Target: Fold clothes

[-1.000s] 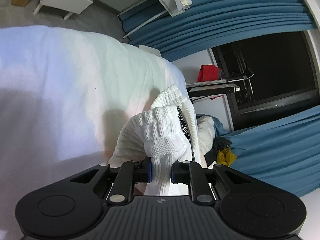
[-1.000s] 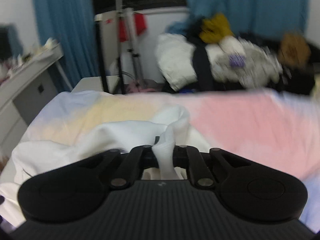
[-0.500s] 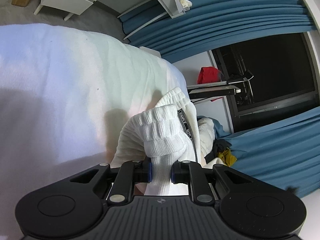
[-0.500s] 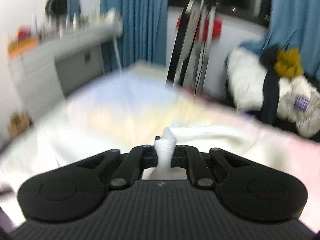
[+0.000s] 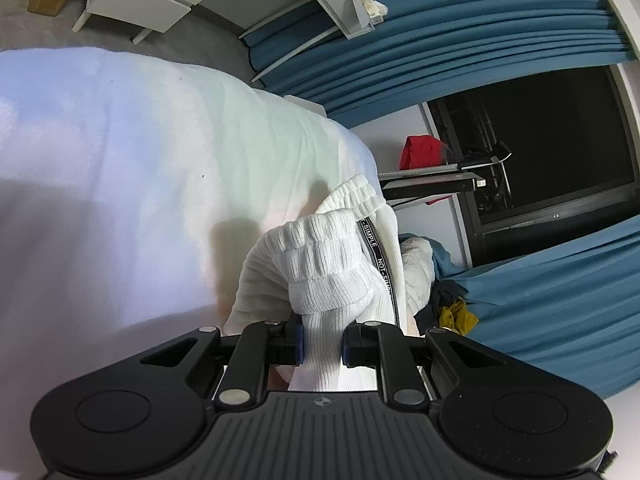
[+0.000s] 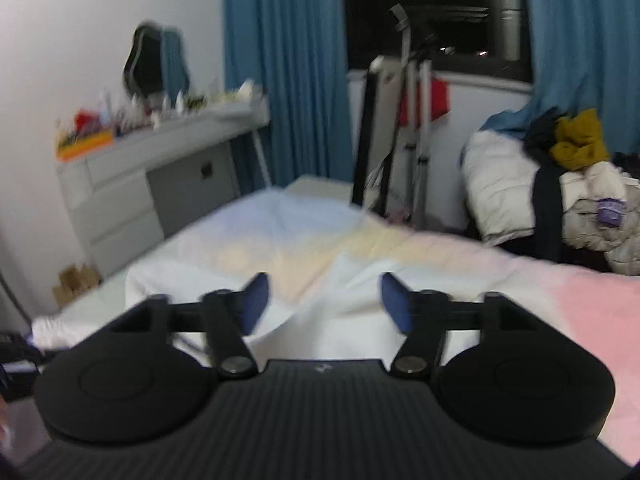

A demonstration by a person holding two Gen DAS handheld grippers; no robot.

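Note:
A white ribbed knit garment (image 5: 320, 272) with an elastic waistband and a black printed drawstring (image 5: 378, 256) is bunched up on the bed. My left gripper (image 5: 322, 344) is shut on a fold of it, just above the bed. My right gripper (image 6: 324, 304) is open and empty, hovering over the white garment (image 6: 344, 300) lying on the bed below it. That view is blurred.
The bed (image 5: 120, 168) has a pale pastel cover (image 6: 520, 280). A grey dresser (image 6: 160, 184) stands to the left, a folded metal stand (image 6: 396, 140) beyond the bed, and a pile of clothes (image 6: 560, 184) at the right. Blue curtains (image 5: 440, 40) flank a dark window.
My right gripper has opened and let go of the white fabric, which now lies on the bed. The left gripper keeps its hold and has barely moved.

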